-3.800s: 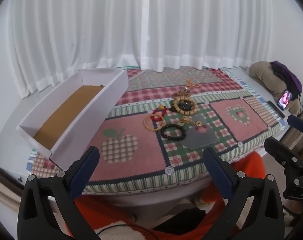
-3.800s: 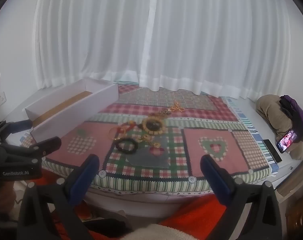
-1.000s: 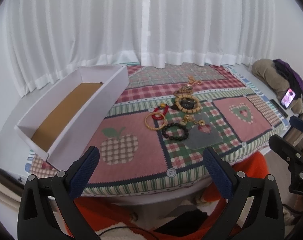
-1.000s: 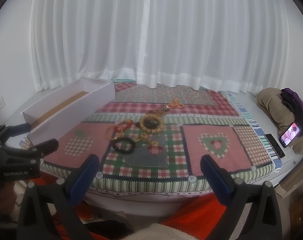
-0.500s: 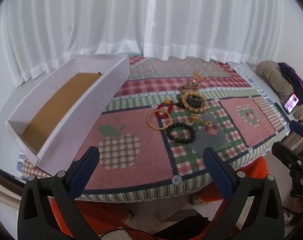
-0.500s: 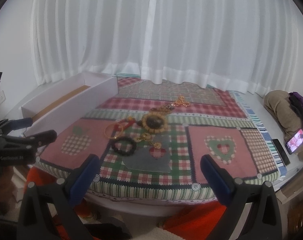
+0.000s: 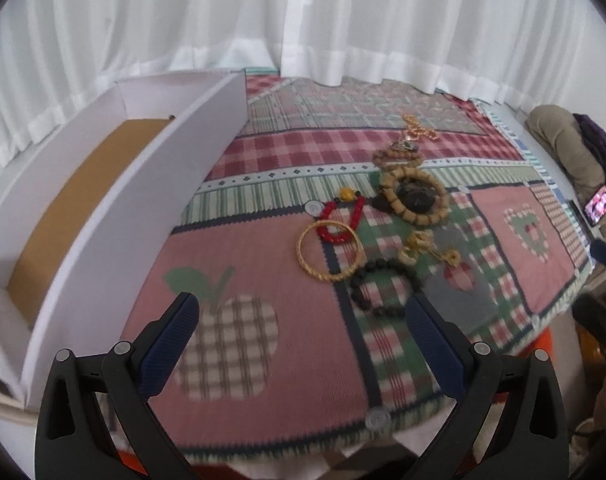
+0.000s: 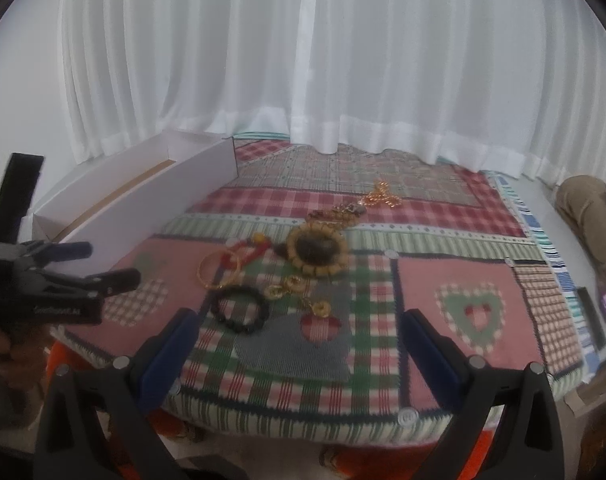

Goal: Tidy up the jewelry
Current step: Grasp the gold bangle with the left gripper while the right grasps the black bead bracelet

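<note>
Jewelry [image 7: 383, 236] now lies closer at your left gripper's [image 7: 303, 320] one o'clock, so the approach has begun; both it and the right gripper [image 8: 299, 340] gape wide, empty, the box [image 7: 103, 216] unfilled.

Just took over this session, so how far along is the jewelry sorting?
Done: nothing visible; the white box shows only its bare brown bottom. In hand: nothing; the left gripper and right gripper are both open, over the near edge of the cloth. Left: everything, including the gold bangle, black bead bracelet, red bead bracelet and wooden bead bracelet.
</note>
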